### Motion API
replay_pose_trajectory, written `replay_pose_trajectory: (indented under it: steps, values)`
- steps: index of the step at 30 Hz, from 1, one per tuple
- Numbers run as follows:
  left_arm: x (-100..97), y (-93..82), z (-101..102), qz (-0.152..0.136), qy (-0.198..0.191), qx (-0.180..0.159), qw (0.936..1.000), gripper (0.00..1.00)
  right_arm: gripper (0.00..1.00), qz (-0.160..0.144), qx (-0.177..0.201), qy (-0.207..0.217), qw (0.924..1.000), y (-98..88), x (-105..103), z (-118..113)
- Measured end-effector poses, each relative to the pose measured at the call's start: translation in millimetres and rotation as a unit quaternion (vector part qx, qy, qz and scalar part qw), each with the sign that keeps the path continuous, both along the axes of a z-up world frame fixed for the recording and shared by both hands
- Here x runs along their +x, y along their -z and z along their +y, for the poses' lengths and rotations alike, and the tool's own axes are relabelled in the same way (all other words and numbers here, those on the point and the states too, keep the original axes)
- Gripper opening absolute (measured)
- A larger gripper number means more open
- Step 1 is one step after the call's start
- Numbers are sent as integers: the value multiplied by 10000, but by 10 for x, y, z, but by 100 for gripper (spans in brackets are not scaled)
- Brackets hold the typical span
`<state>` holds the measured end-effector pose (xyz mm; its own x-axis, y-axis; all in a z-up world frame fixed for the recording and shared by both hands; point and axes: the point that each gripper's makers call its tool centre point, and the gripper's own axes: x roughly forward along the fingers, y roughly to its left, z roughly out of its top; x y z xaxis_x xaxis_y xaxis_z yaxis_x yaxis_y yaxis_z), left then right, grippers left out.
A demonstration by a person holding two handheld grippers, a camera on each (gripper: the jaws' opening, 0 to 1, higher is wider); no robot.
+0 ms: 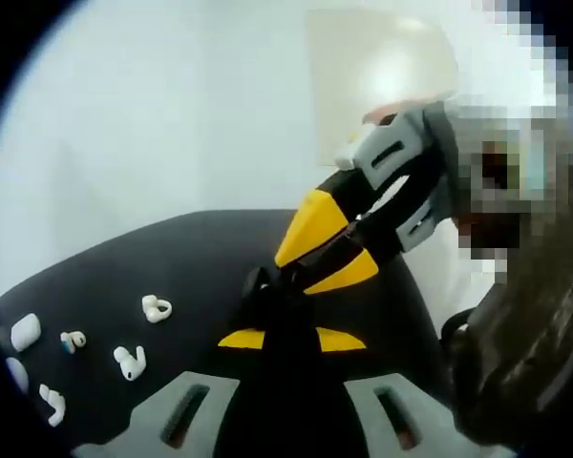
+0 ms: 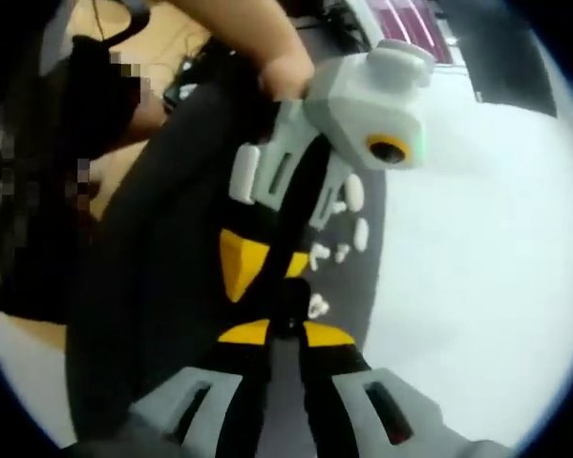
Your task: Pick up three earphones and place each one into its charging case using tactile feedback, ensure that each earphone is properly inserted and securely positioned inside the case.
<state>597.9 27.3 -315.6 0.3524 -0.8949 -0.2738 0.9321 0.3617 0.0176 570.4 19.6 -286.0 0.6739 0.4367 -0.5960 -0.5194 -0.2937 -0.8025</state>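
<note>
**Two grippers meet tip to tip over the dark mat**

In the left gripper view, the left gripper (image 1: 288, 336) rises from 6 o'clock with its yellow-tipped jaws drawn narrow, almost together. The right gripper (image 1: 267, 282) reaches in from 2 o'clock, its jaws also close, and its tip meets the left one at the centre. Something small and dark sits where the tips meet; whether either gripper holds it, I cannot tell.

The earphones lie on a dark mat (image 1: 172, 258) at 8 o'clock, well apart from the grippers: one earphone (image 1: 156, 307) nearest the tips, another (image 1: 130, 362) below it, a third (image 1: 73, 340) to its left, a fourth (image 1: 53, 405) at the mat's edge. A white charging case (image 1: 25, 331) lies at 9 o'clock. The mat rests on a white counter (image 1: 172, 114).

In the right gripper view, the right gripper (image 2: 286, 329) comes up from 6 o'clock, the left gripper (image 2: 272, 272) descends from 12 o'clock, and small white pieces (image 2: 353, 194) lie on the mat just right of centre.
</note>
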Motion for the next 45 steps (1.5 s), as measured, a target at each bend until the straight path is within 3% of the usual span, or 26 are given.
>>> replay_pose_trajectory:
  steps: [3,7,12,18,27,34,38,40,45]
  values:
    - [-19,-1,-6,11,-4,-5,10000,14,17,271,248,-1,9993,-10,-30,-10]
    - [-47,-1,-12,5,-8,0,10000,14,18,413,546,-94,9976,-73,-47,-29]
    - [-82,-2,-20,-11,-11,7,10000,14,18,869,1276,-398,9872,-182,-121,28]
    - [-198,-8,-50,-45,-15,22,10000,14,18,1213,1302,-490,9828,-17,-75,43]
    - [-282,-2,-66,-39,-56,59,10000,14,20,1319,1576,-553,9771,4,-54,85]
    - [-277,0,-66,-7,-50,45,10000,14,21,1136,1562,-563,9796,-7,-84,66]
    - [-205,9,6,-2,-68,52,10000,14,21,1376,1879,-461,9714,-80,9,86]
    - [-178,13,35,-15,-71,60,10000,14,21,1478,1987,-507,9675,-15,-60,45]
    - [-148,20,67,-4,-75,77,9999,14,22,1454,2110,-564,9650,-3,-76,71]
